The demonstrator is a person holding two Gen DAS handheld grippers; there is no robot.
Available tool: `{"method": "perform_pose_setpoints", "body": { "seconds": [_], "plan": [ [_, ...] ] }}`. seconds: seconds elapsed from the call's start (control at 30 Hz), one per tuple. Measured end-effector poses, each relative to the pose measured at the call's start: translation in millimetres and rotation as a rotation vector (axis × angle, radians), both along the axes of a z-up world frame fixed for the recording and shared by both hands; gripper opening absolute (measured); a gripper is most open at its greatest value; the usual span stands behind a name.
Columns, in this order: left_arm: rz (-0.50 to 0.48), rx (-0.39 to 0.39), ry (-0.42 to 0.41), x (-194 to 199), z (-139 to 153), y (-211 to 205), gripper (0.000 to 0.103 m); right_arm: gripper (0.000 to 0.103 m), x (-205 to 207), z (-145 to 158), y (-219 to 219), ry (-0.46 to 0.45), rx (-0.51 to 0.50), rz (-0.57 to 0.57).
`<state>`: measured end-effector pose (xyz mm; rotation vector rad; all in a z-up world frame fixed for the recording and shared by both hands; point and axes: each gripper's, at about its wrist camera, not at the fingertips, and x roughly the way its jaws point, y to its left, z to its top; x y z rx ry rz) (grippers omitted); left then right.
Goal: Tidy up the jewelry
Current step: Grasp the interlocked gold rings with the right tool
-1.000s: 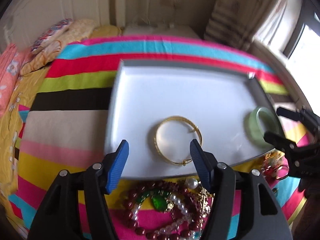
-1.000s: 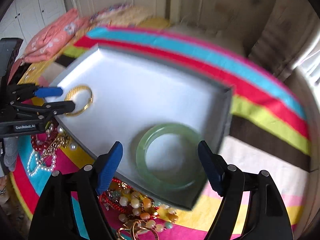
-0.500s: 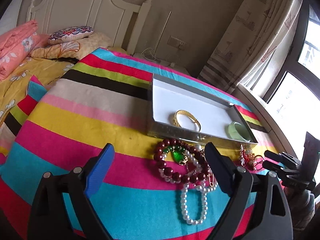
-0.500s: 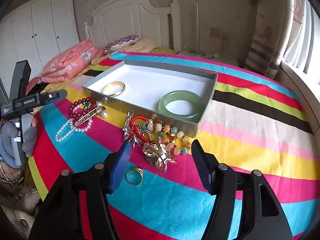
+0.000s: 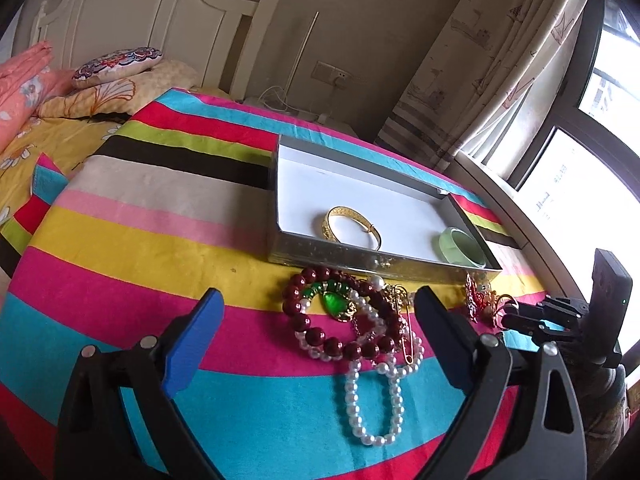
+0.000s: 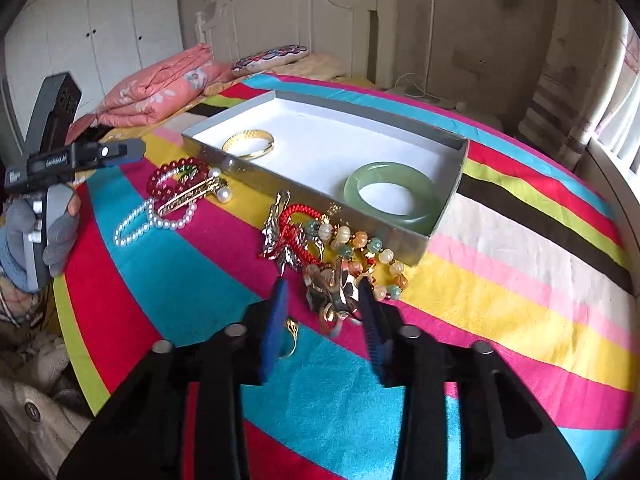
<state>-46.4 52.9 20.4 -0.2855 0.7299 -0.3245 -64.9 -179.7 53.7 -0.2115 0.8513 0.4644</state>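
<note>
A grey tray (image 5: 360,259) (image 6: 332,108) on the striped cloth holds a gold bangle (image 5: 351,227) (image 6: 249,144) and a green jade bangle (image 5: 462,246) (image 6: 394,194). In front of it lie a dark red bead bracelet with a green pendant (image 5: 336,312) and a pearl strand (image 5: 374,400) (image 6: 148,224). My left gripper (image 5: 320,336) is open above them. My right gripper (image 6: 324,312) is open, its fingers either side of a metal brooch (image 6: 334,294), beside a red cord bracelet (image 6: 298,228), a coloured bead bracelet (image 6: 368,248) and a gold ring (image 6: 291,338).
The striped cloth (image 5: 140,240) covers a round table. A bed with pillows (image 5: 116,64) and a folded pink quilt (image 6: 160,88) lies behind. A curtain and window (image 5: 580,120) are at the right. The right gripper shows in the left wrist view (image 5: 560,320).
Both grippers pulled back from the tray, leaving the bangles in it. The right gripper then dropped toward the brooch and narrowed its fingers. The left gripper stayed wide open.
</note>
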Motion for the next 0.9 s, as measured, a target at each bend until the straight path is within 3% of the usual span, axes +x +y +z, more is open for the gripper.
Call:
{"method": "perform_pose_setpoints", "body": {
  "seconds": [0.03,0.2,0.23,0.27,0.4,0.6,0.7,0.73,0.77,0.83,0.9],
  "plan": [
    [0.001,0.000,0.001,0,0,0,0.095,0.015,-1,-1,0,-0.003,-0.019,-0.004],
    [-0.001,0.000,-0.002,0,-1,1,0.095,0.013,-15,7,-8,-0.075,0.009,-0.029],
    [-0.001,0.001,-0.003,0,-2,1,0.095,0.011,-17,10,-12,-0.085,0.034,-0.040],
    [-0.002,0.001,-0.005,0,-2,1,0.095,0.001,-20,13,-18,-0.098,0.067,-0.063],
    [-0.009,0.008,-0.009,-1,-1,-1,0.095,0.001,-25,21,-38,-0.120,0.189,-0.121],
    [-0.006,0.018,-0.001,0,-2,-2,0.095,0.002,-20,16,-47,-0.056,0.222,-0.147],
    [-0.006,0.014,0.001,0,-3,-1,0.095,0.007,-24,13,-45,-0.020,0.190,-0.109],
    [-0.006,0.014,0.000,0,-2,-2,0.095,0.019,-26,11,-45,-0.002,0.191,-0.096],
    [-0.008,0.012,-0.001,0,-2,-2,0.095,0.052,-28,10,-46,0.006,0.194,-0.087],
    [-0.009,0.012,-0.003,-1,-2,-1,0.095,0.089,-37,12,-48,-0.007,0.210,-0.073],
    [-0.010,0.009,-0.005,-1,-2,0,0.095,0.087,-45,18,-48,-0.019,0.218,-0.040]
  ]
}}
